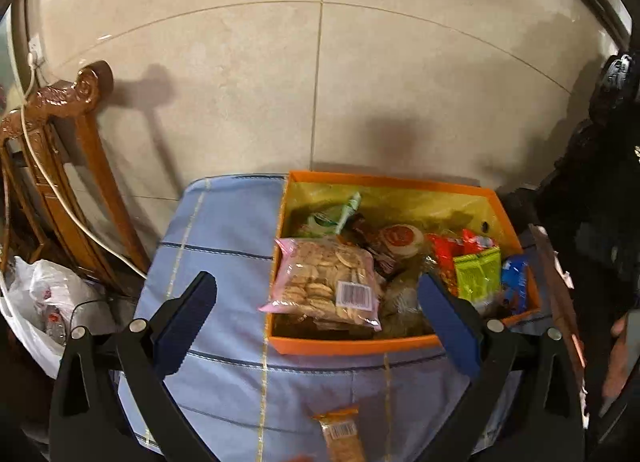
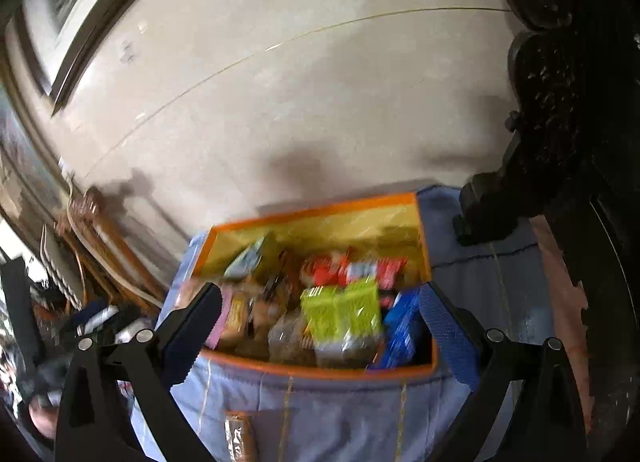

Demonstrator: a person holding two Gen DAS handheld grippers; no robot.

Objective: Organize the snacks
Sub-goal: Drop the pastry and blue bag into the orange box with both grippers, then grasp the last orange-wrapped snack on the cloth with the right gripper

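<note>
Beige wall tiles back a table under a blue checked cloth (image 1: 224, 230). On it stands an orange box (image 1: 352, 344), yellow-lined, packed with snacks. A pink-edged cracker bag (image 1: 324, 282) lies at the box's left end, its barcode label visible but unreadable; lime-green packets (image 1: 478, 274), red wrappers (image 1: 444, 250) and a blue pack (image 1: 516, 282) fill the right end. One small wrapped biscuit bar (image 1: 342, 434) lies on the cloth in front of the box. No brand is legible. Left gripper (image 1: 316, 322) and right gripper (image 2: 320, 338) both stand spread wide, empty, before the box.
</note>
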